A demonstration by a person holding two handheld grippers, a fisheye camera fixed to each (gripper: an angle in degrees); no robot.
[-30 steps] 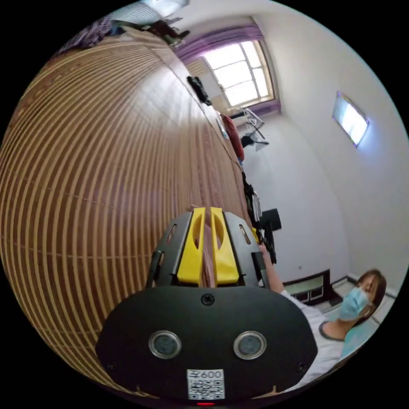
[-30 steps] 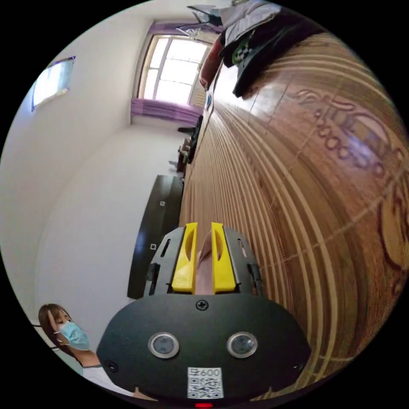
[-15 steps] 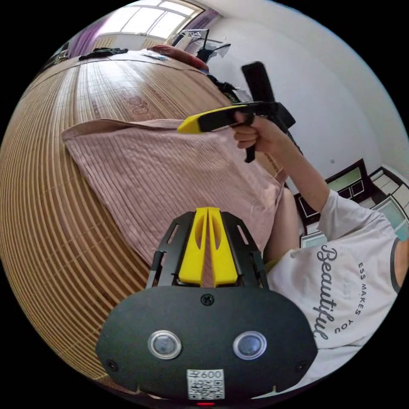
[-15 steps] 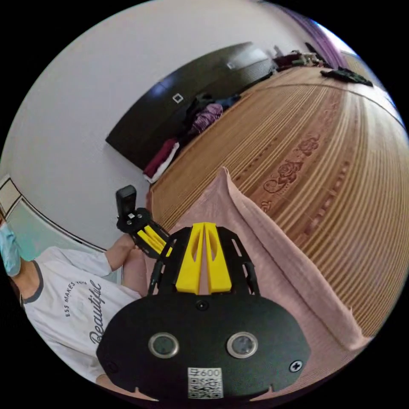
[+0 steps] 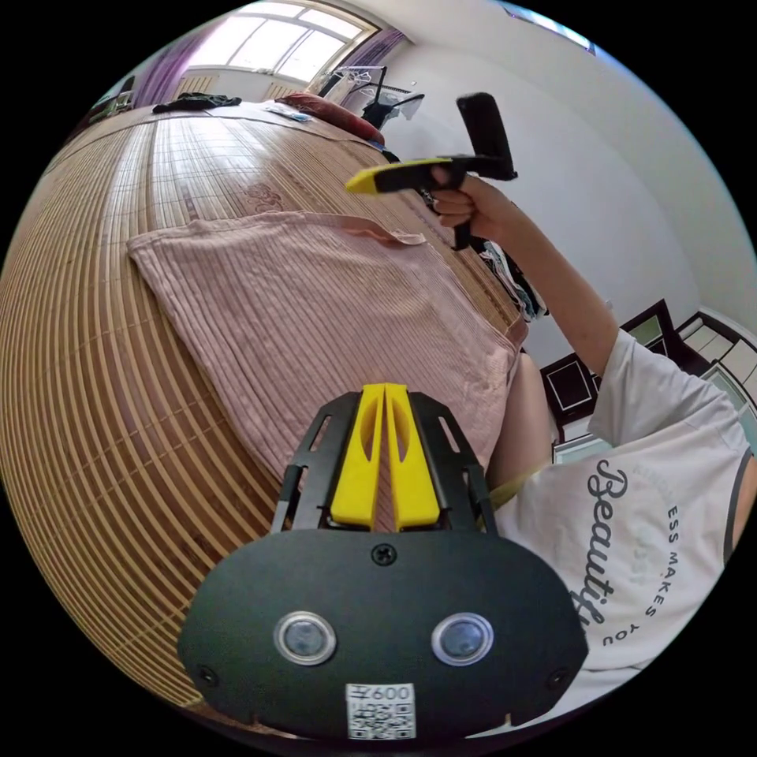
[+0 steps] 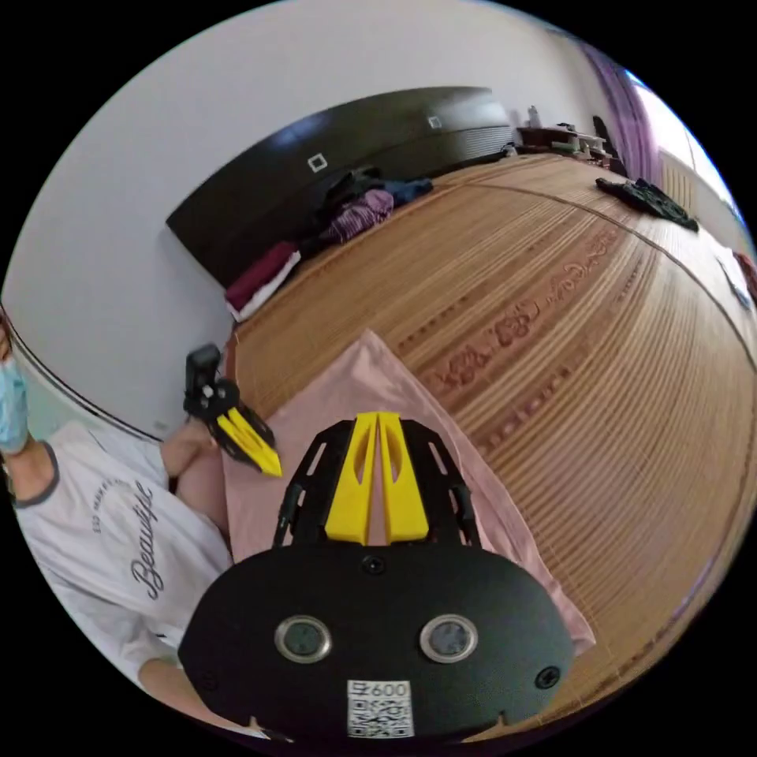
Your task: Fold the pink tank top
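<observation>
In the left gripper view, the pink tank top [image 5: 315, 315] is seen spread flat on a bamboo mat [image 5: 102, 394], its near edge reaching toward the person's lap. The left hand-held gripper [image 5: 385, 457] is seen low in the frame, its yellow jaws drawn nearly together with a thin strip of pink cloth apparently between them; whether the cloth is truly pinched cannot be told. The right hand-held gripper [image 5: 359, 183] is held in a hand [image 5: 465, 213] above the far edge of the top, apart from the cloth, its jaws appearing closed and empty.

In the right gripper view, the right hand-held gripper [image 6: 377, 473] is seen with jaws almost closed above the tank top [image 6: 371, 386], and pink shows through the narrow gap; a grip cannot be confirmed. The left hand-held gripper [image 6: 264, 461] is seen at the garment's near edge beside the person's white T-shirt [image 6: 110, 536].

The step in hand is judged to be laying the top out for a fold. It would be done well if the edges were evened and wrinkles smoothed before one side is carried over.

Piled clothes [image 6: 315, 236] lie along a dark headboard [image 6: 378, 150], and a dark garment [image 6: 646, 201] lies farther off; all are well apart, so nothing is judged to stand in the way.
</observation>
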